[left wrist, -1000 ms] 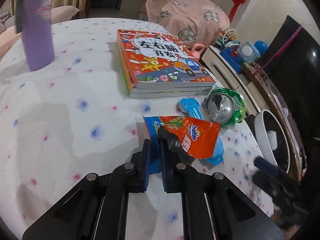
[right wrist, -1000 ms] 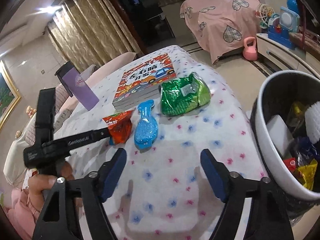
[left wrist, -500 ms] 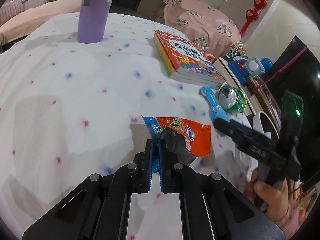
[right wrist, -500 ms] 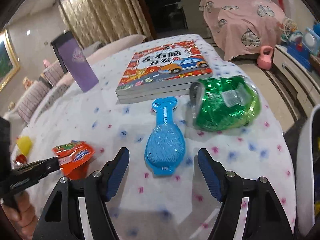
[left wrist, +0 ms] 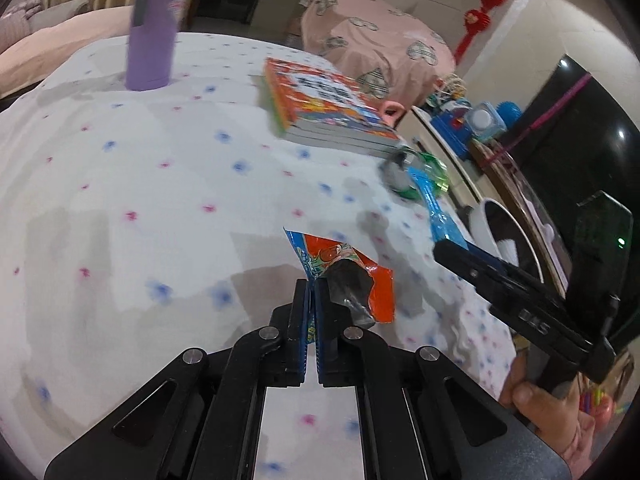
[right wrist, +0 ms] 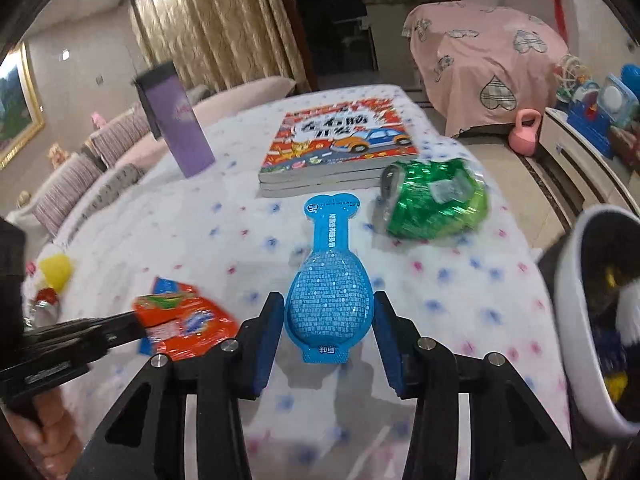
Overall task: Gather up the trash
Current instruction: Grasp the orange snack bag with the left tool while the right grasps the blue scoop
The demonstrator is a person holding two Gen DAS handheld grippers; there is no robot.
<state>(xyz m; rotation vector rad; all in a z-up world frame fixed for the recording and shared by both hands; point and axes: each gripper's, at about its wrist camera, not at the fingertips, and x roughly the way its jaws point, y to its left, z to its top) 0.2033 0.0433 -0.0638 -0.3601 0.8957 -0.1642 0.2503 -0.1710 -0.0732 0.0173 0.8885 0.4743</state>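
Two tongs over dotted tablecloth (right wrist: 200, 240); left tongs (left wrist: 311, 300) pinching orange wrapper (left wrist: 352, 280), right tongs (right wrist: 326, 328) spread (straddling blue packet (right wrist: 330, 300)).

A purple tumbler (right wrist: 176, 120) stands left of stacked picture books (right wrist: 340, 140); possibly a pink kettlebell (right wrist: 527, 132) behind

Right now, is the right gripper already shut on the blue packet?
No, the right gripper is open, its fingers either side of the blue packet.
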